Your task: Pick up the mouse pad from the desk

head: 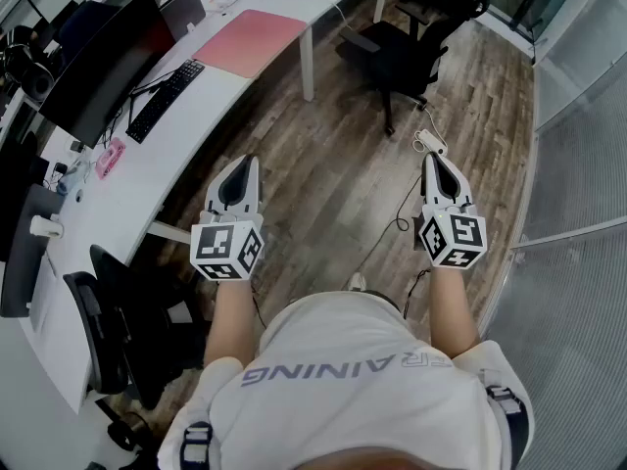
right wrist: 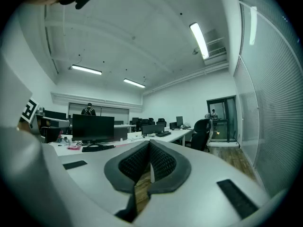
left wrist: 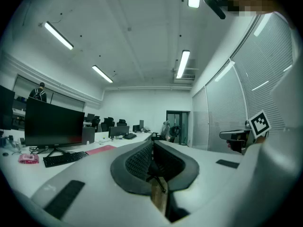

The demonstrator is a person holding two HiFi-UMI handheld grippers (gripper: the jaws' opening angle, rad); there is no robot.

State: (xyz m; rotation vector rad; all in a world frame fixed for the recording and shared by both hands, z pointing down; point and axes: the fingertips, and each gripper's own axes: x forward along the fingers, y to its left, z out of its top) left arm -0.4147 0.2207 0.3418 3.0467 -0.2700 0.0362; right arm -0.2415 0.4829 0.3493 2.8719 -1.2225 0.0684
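The pink mouse pad [head: 251,41] lies flat on the long white desk [head: 176,145], to the right of a black keyboard [head: 165,99]; it shows as a thin pink strip [left wrist: 100,149] in the left gripper view. My left gripper [head: 242,165] is held level over the wooden floor, well short of the desk, jaws shut with nothing between them. My right gripper [head: 437,161] is level over the floor further right, also shut and empty. Each gripper's jaw tips [left wrist: 151,143] [right wrist: 149,143] meet in its own view.
A black monitor [head: 98,67] stands behind the keyboard, with a small pink item [head: 109,157] on the desk. A black office chair [head: 407,42] stands ahead near the desk leg [head: 307,62]; another chair [head: 108,331] is at my left. A power strip [head: 429,142] and cable lie on the floor. A glass partition [head: 578,164] runs along the right.
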